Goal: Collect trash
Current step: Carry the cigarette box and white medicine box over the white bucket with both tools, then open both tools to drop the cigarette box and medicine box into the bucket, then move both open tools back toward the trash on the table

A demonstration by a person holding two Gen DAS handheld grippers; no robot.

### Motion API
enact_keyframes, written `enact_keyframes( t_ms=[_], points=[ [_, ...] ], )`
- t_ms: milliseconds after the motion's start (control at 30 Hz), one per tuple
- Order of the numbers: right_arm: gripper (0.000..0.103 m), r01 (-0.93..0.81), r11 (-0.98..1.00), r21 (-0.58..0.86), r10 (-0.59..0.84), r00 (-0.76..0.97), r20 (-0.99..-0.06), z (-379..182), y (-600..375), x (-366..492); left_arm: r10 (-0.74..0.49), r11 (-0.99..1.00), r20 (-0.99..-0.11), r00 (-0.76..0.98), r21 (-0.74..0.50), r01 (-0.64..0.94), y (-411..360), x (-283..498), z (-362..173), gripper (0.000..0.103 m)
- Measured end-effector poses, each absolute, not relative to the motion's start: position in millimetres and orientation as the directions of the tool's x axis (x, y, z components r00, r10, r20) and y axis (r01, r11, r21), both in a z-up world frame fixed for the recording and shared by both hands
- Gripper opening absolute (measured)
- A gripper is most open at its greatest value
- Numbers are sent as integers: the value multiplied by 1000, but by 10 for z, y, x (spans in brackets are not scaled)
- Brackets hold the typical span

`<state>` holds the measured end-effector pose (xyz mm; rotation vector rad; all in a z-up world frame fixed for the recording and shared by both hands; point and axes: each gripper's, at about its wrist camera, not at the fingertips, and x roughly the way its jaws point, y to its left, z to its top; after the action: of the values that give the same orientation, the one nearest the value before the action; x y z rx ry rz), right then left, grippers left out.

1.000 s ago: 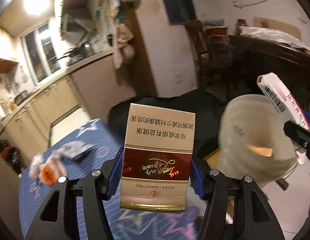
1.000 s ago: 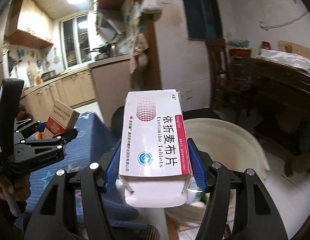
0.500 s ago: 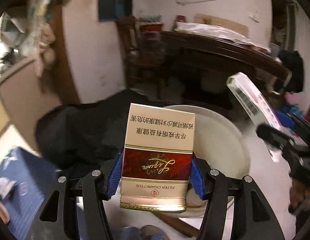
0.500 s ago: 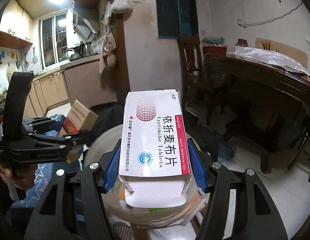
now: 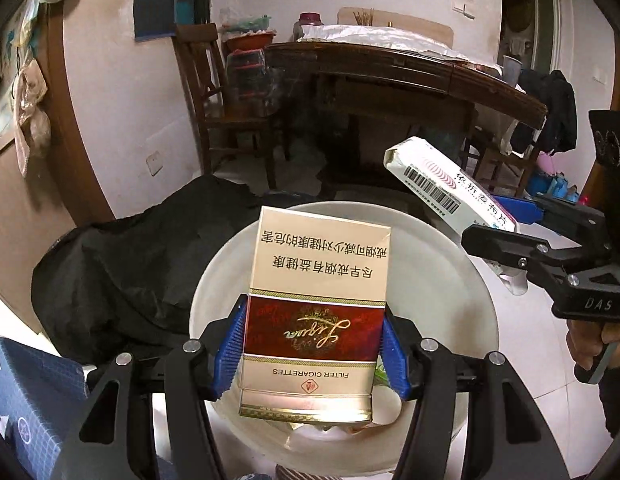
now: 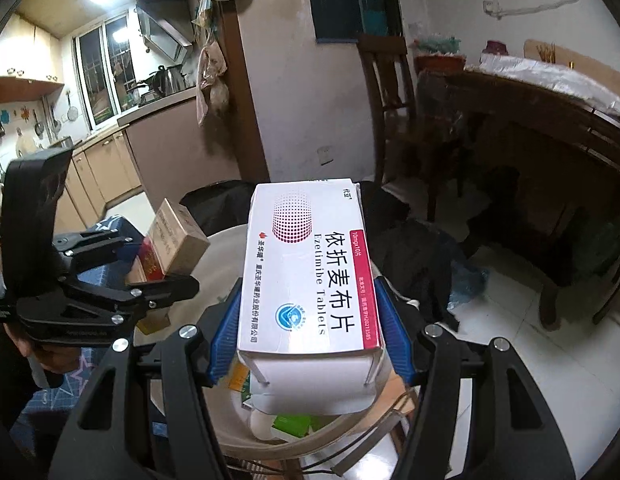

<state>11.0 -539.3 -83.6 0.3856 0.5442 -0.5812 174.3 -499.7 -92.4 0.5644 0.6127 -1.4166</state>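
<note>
My left gripper (image 5: 314, 344) is shut on a gold and dark-red cigarette pack (image 5: 316, 300) and holds it above the open white trash bucket (image 5: 442, 276). My right gripper (image 6: 305, 340) is shut on a white tablet box (image 6: 310, 268) with red dots and Chinese print, also over the bucket (image 6: 213, 264). The tablet box (image 5: 442, 186) and right gripper (image 5: 522, 236) show at right in the left wrist view. The cigarette pack (image 6: 173, 240) and left gripper (image 6: 109, 280) show at left in the right wrist view. Some trash (image 6: 293, 424) lies inside the bucket.
A black bag (image 5: 133, 264) lies behind and left of the bucket. A blue star-patterned tablecloth (image 5: 29, 392) is at the lower left. A dark wooden table (image 5: 410, 76) and a chair (image 5: 213, 92) stand behind. Kitchen cabinets (image 6: 109, 164) are far left.
Both grippers swung from the blue table toward the bucket. The cigarette pack and tablet box are now held over its opening. Both grips are unchanged.
</note>
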Motion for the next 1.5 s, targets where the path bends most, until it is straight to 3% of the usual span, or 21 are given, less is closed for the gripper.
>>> enact_keyframes(
  t_ms=[100, 267, 800, 1200, 1500],
  points=[
    [60, 587, 780, 219, -379, 720, -581, -879, -5441, 127, -718, 76, -694, 51, -5, 997, -5072, 1761, -962, 62],
    [68, 581, 769, 266, -358, 736, -575, -917, -5519, 132, -727, 72, -686, 38, -21, 997, -5050, 1806, -947, 78],
    [68, 574, 774, 268, -354, 743, -568, -887, -5443, 131, -750, 134, -654, 98, -6, 991, -4695, 1907, -863, 78],
    [68, 413, 877, 245, -239, 817, -525, -733, -4779, 661, -763, 278, -612, 207, -22, 960, -3439, 2263, -809, 78],
    [68, 223, 945, 241, -54, 829, -557, -849, -4038, 1524, -660, 531, -640, 394, -26, 847, -2208, 2839, -1026, 78]
  ],
)
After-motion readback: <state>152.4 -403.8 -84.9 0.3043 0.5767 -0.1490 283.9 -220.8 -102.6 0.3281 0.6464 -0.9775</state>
